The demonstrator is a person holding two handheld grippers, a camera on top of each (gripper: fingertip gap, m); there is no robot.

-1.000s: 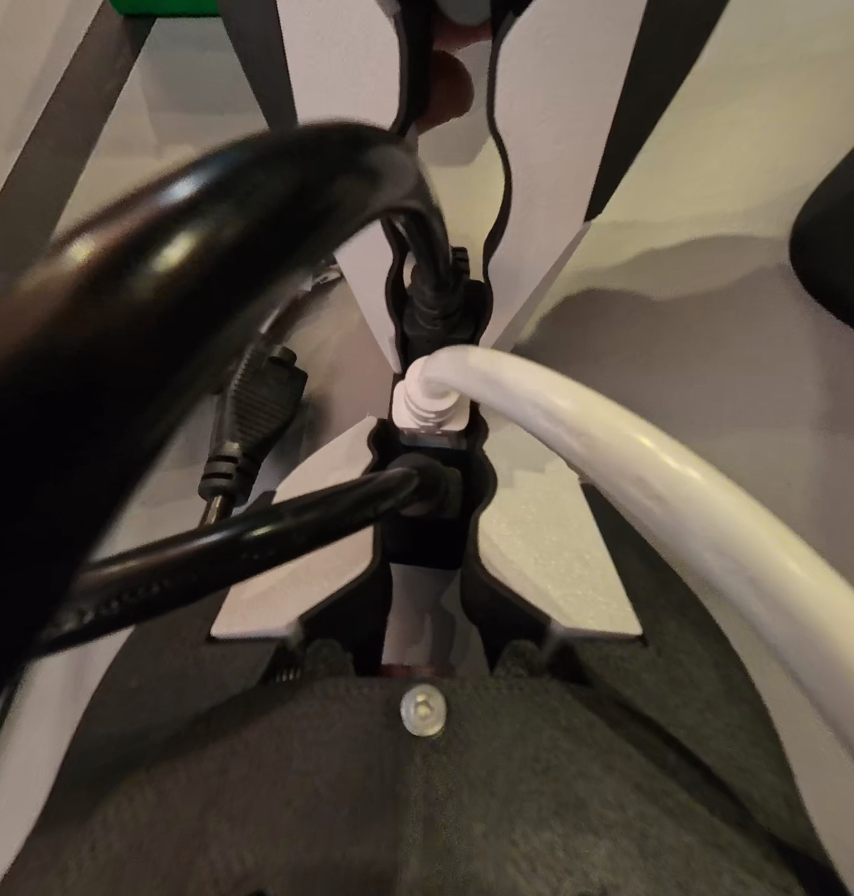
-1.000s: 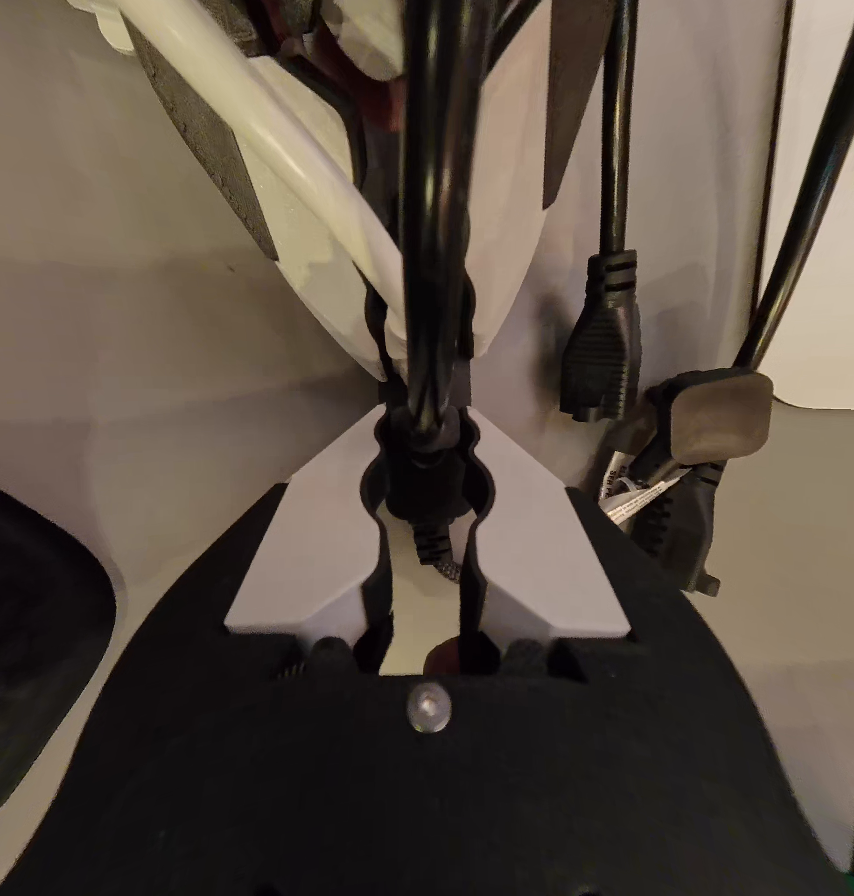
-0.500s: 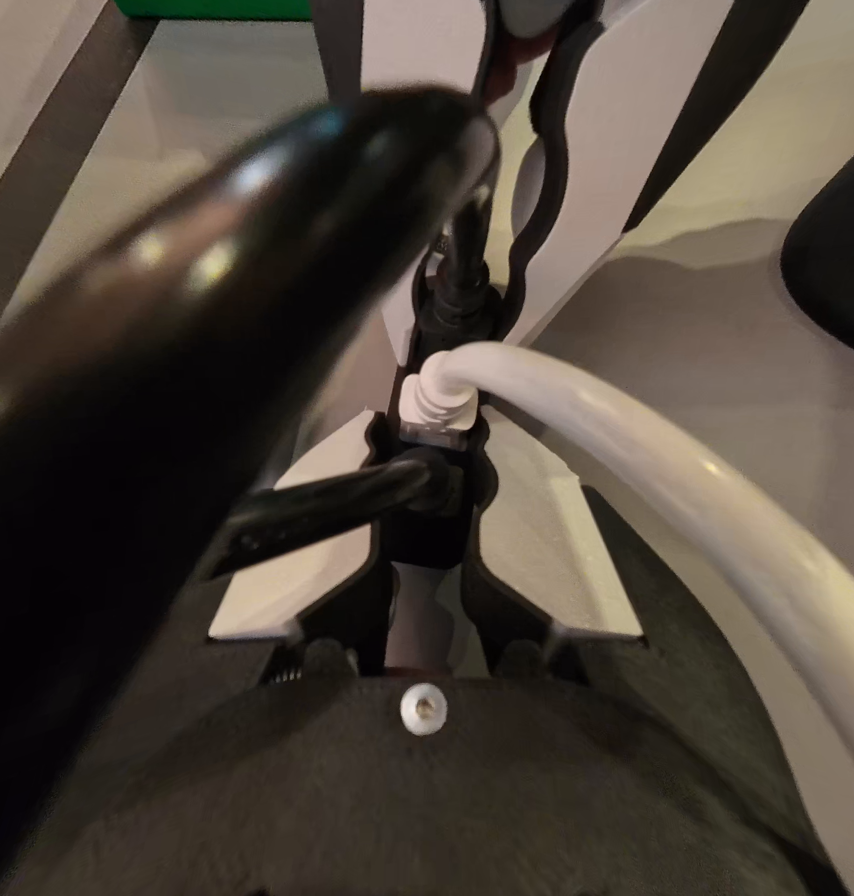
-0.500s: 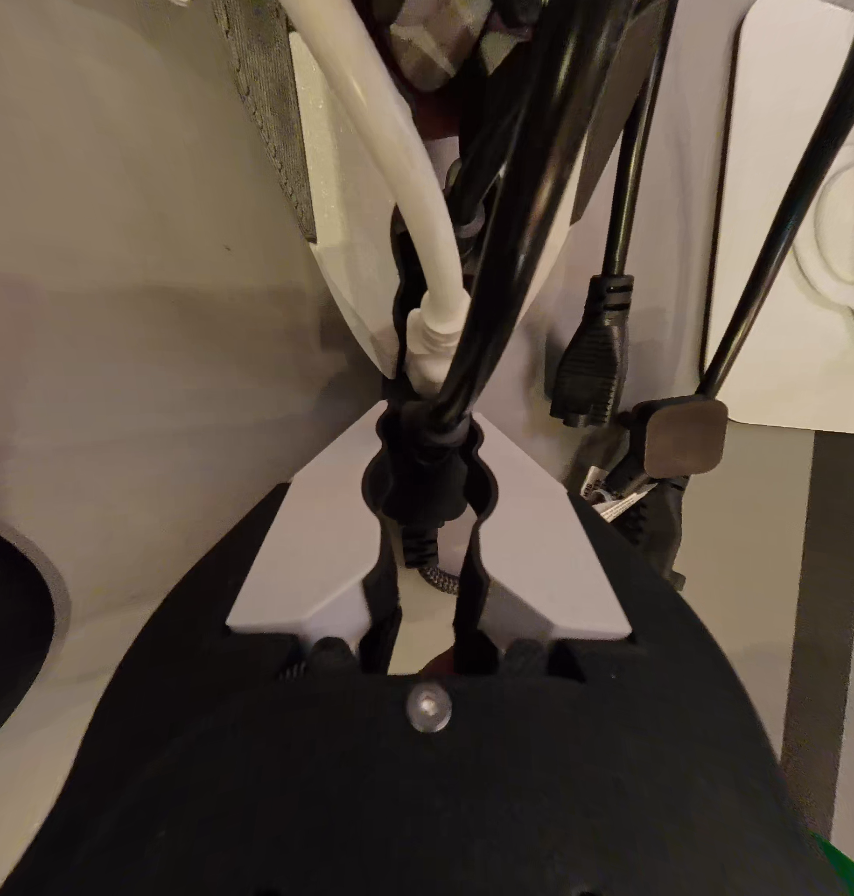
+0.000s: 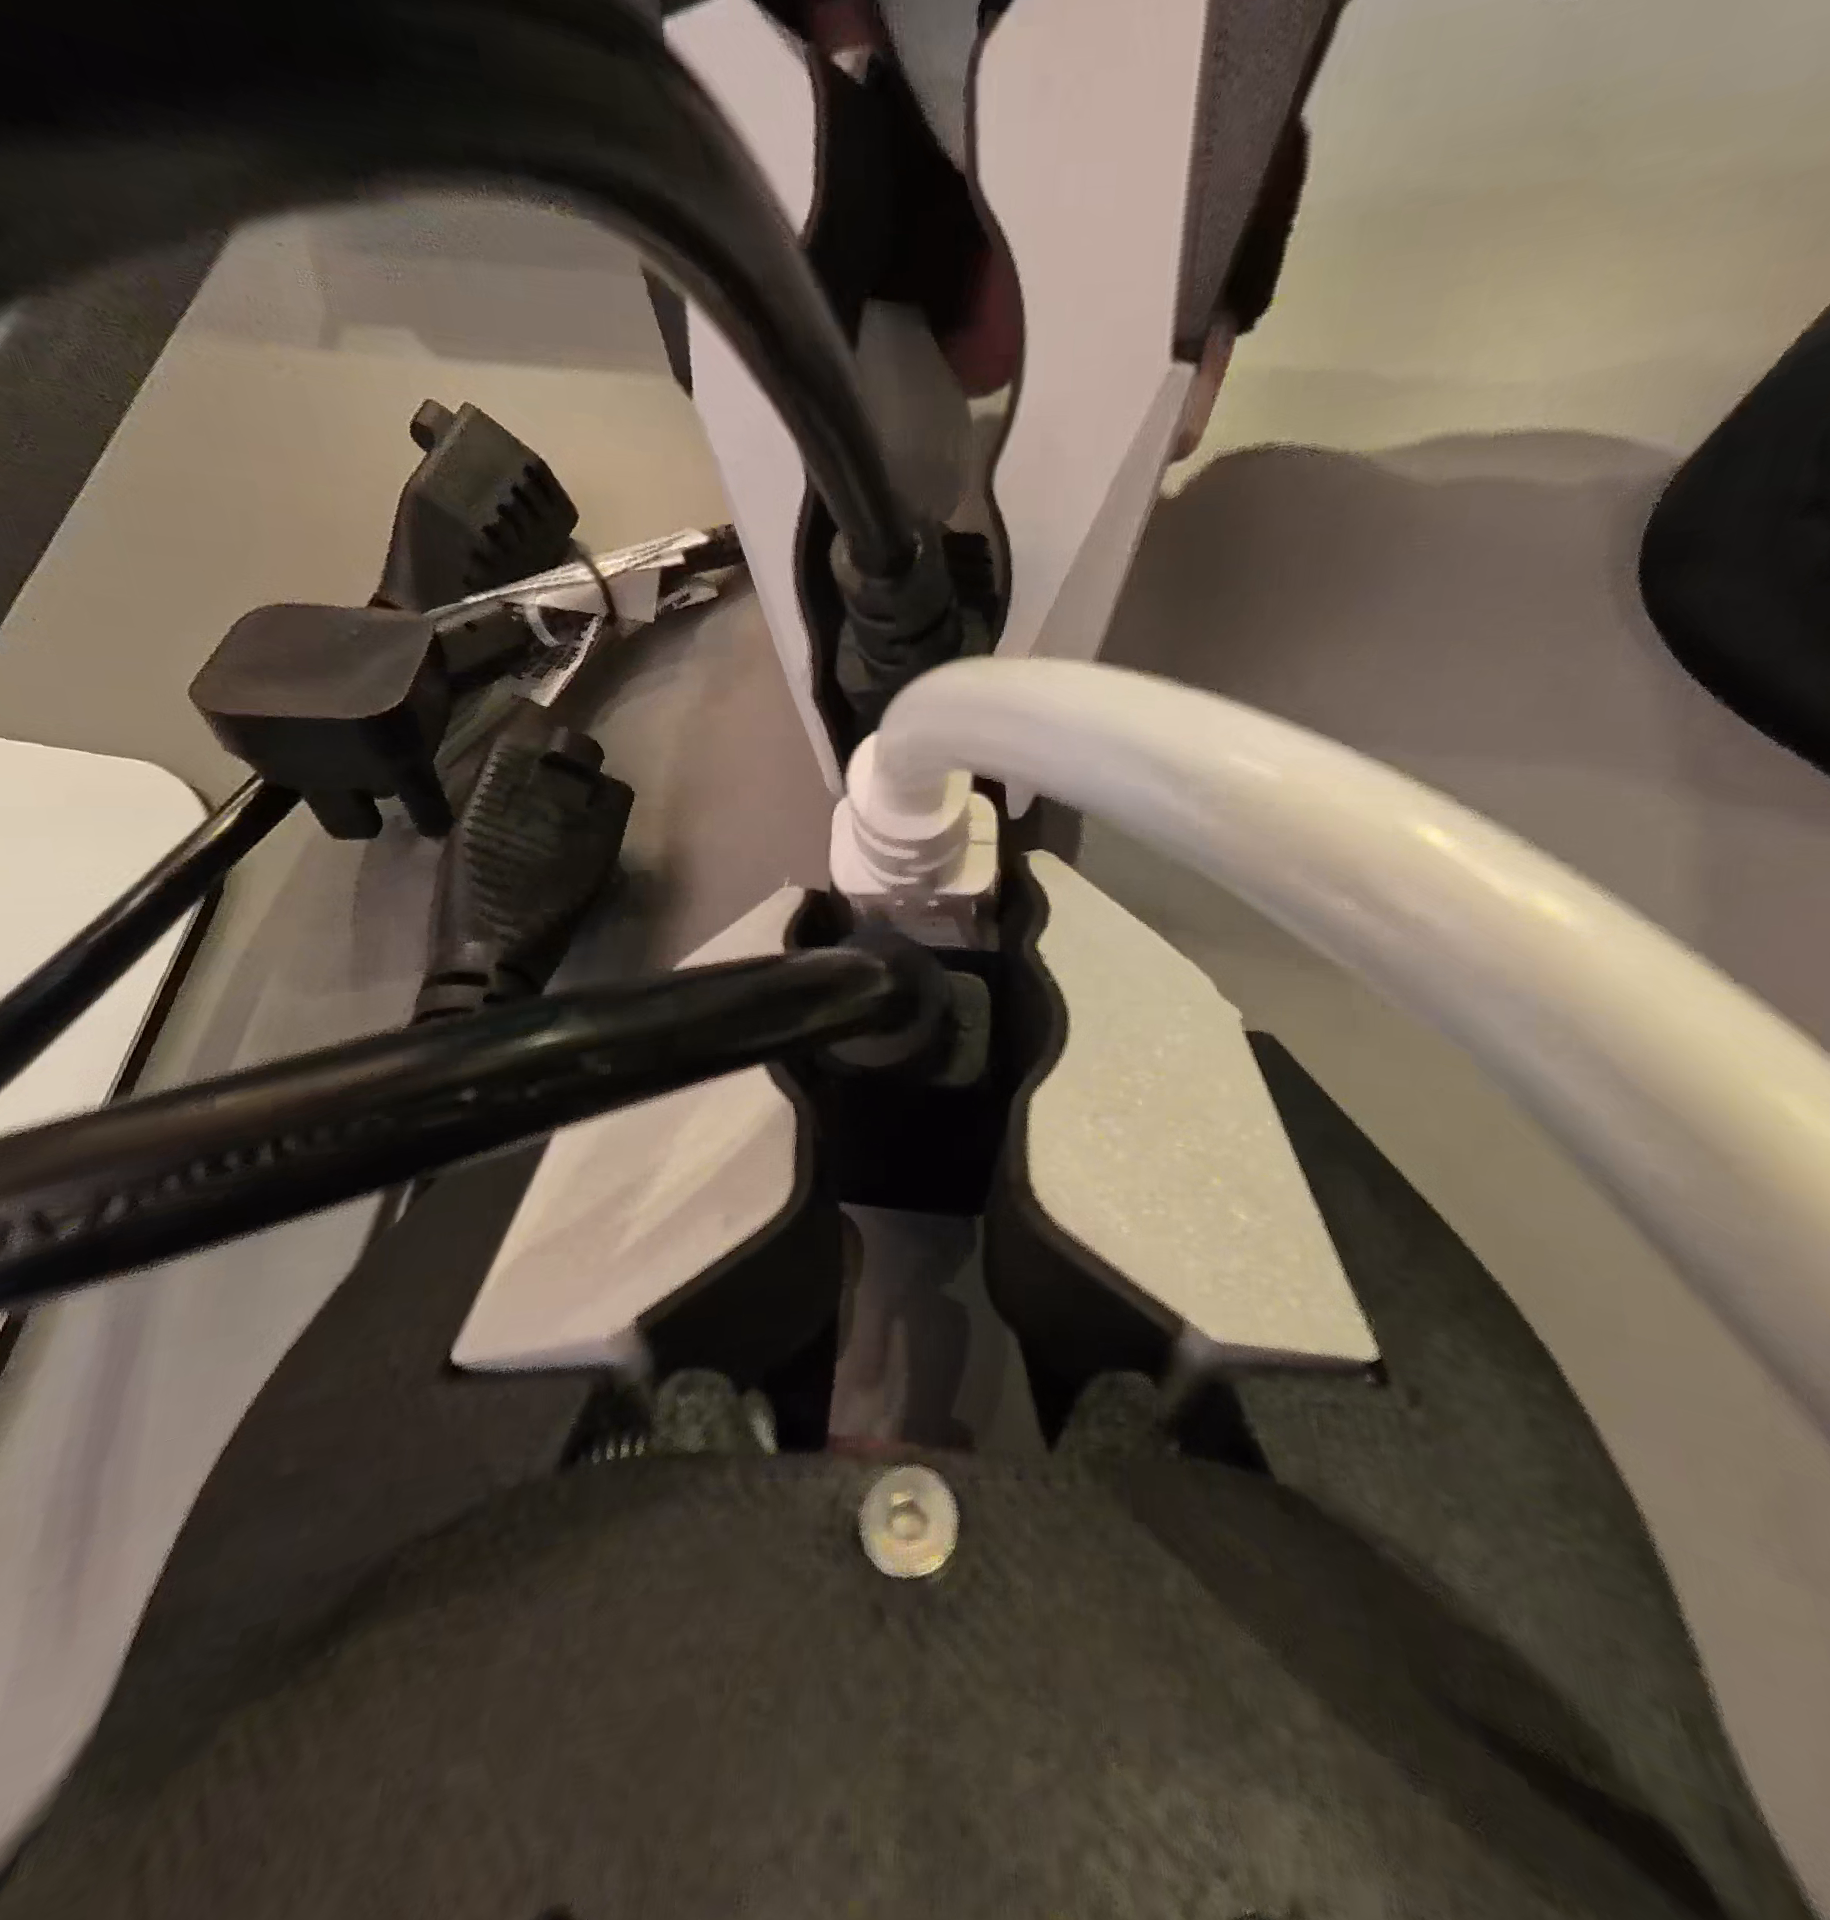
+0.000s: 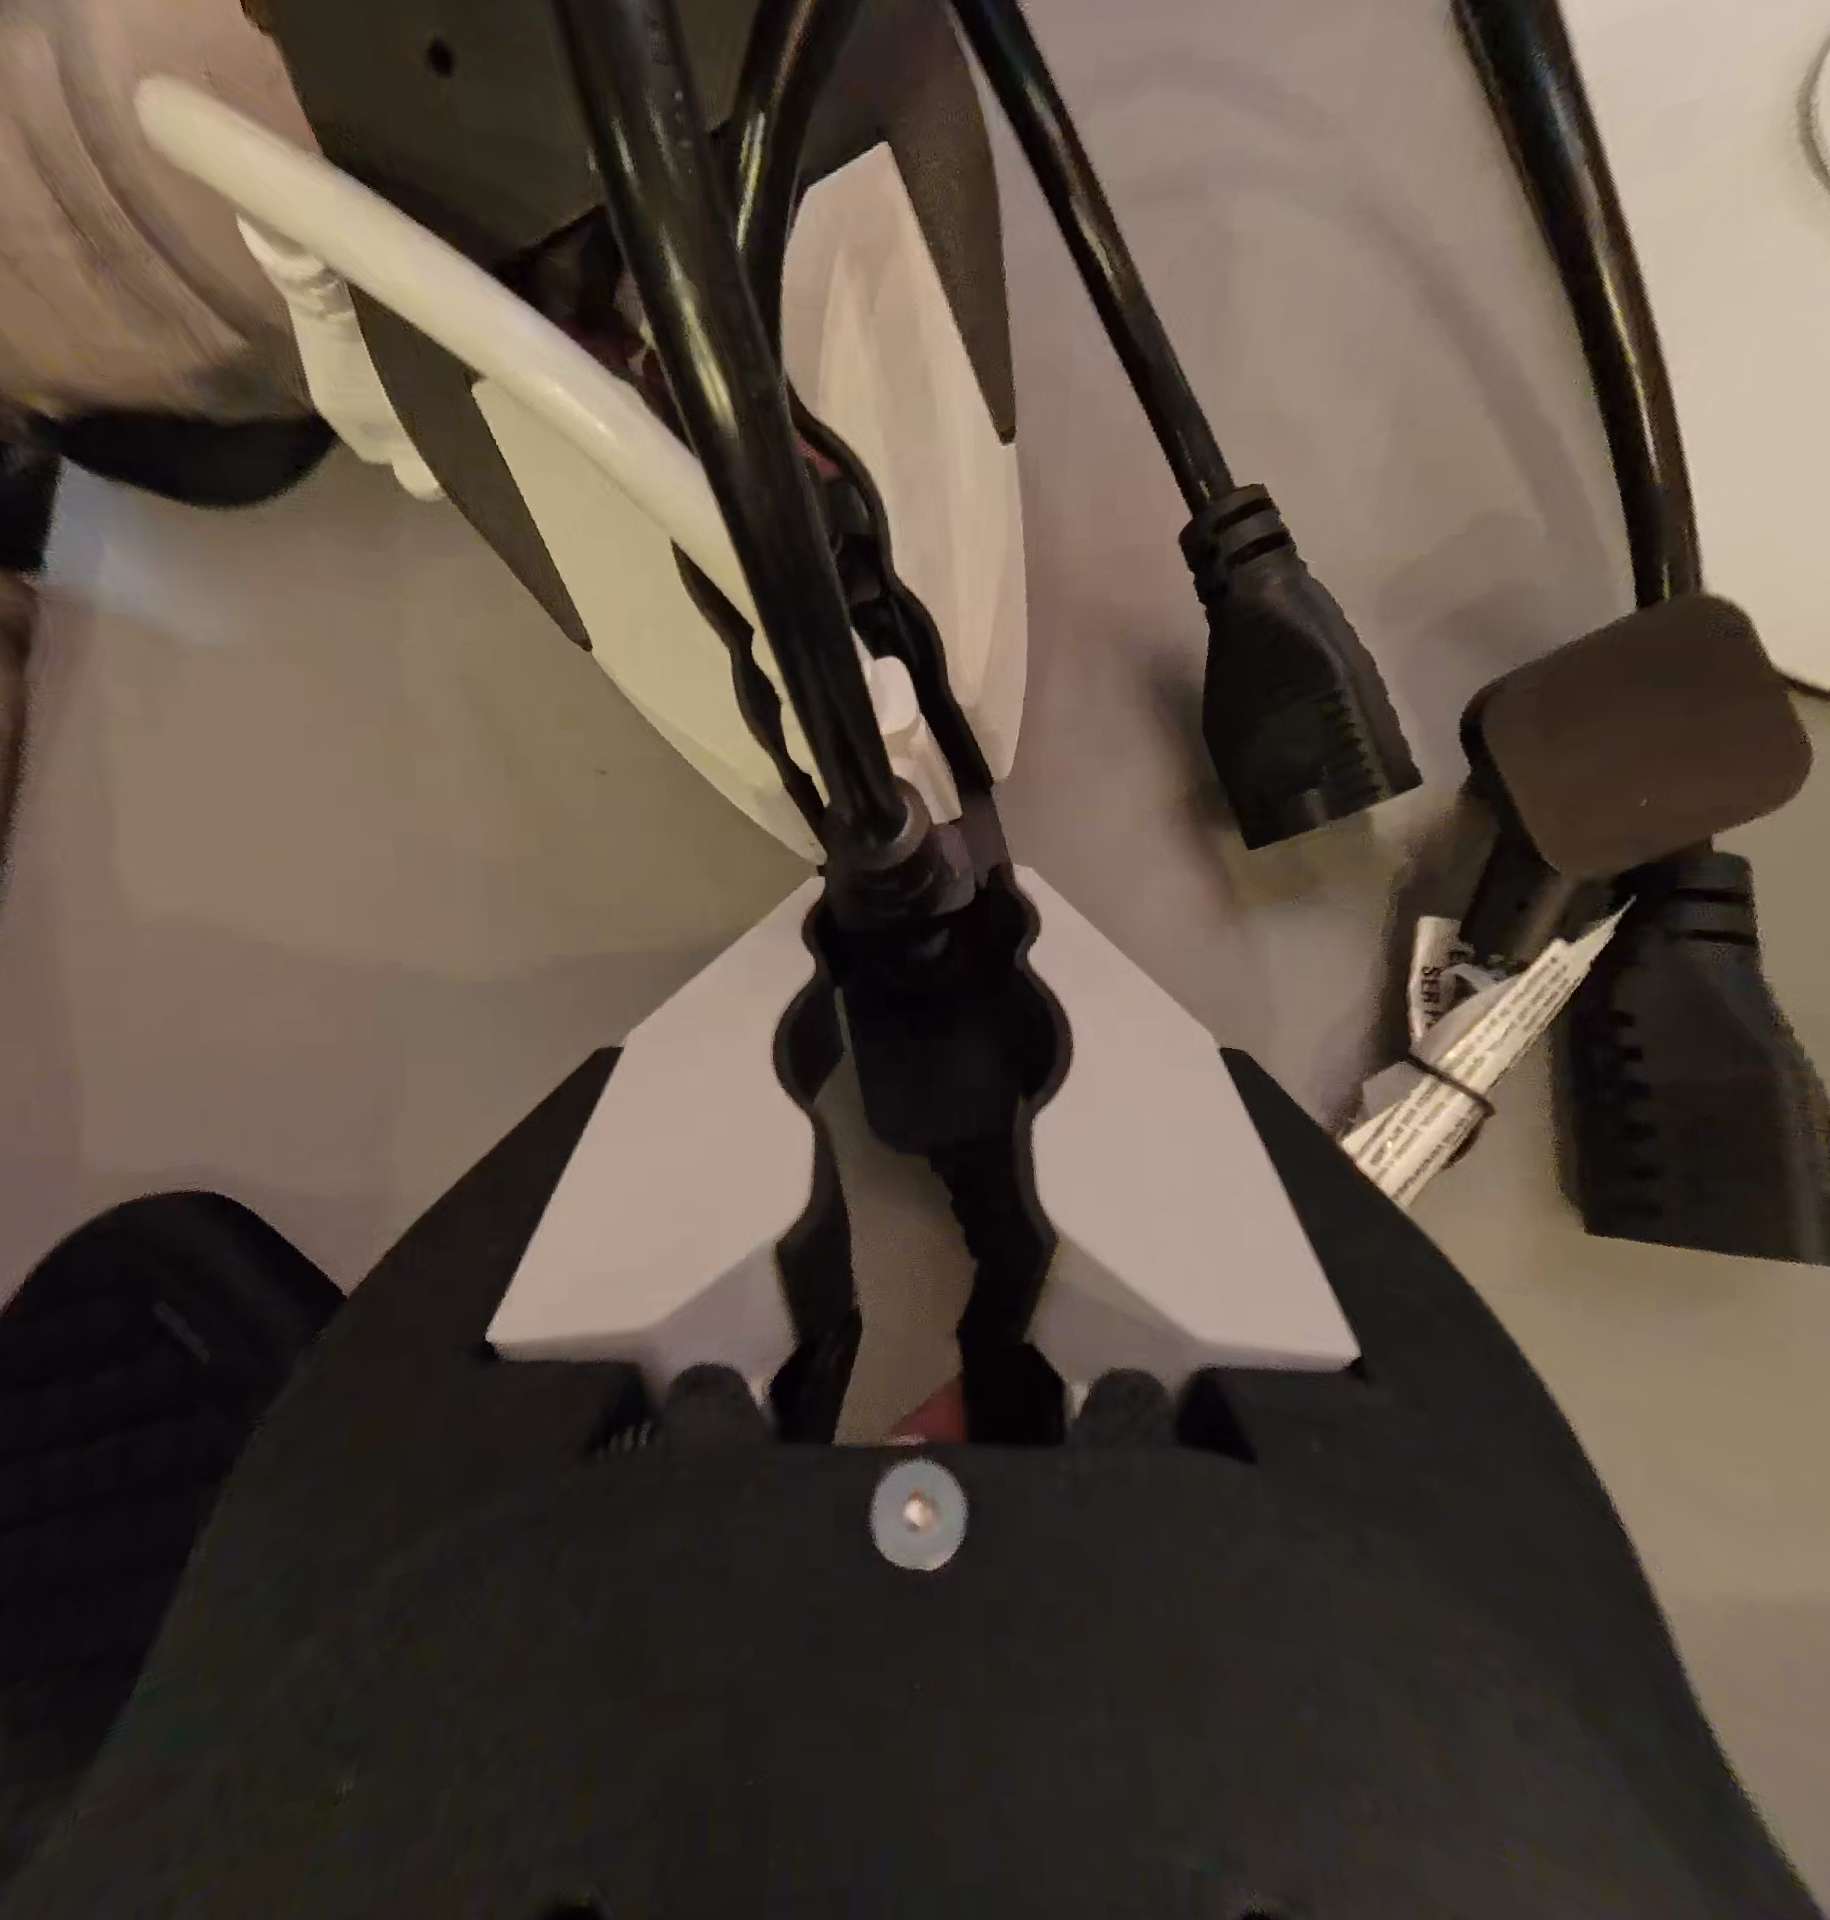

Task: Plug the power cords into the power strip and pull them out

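While loose plugs (image 6: 1295,686) lie beside, both grippers clamp cord ends.

A dark rounded pad (image 6: 111,1382) lies on the pale tabletop (image 6: 371,831).

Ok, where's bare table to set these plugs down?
Bare table lies left of the right tongs, up to the dark pad. To their right it is crowded: loose black plugs, a tagged cord bundle and the white board.

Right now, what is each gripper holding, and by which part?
Left gripper: shut on the white cord and a black cord, at their plug ends. Right gripper: a black plug, by its body.
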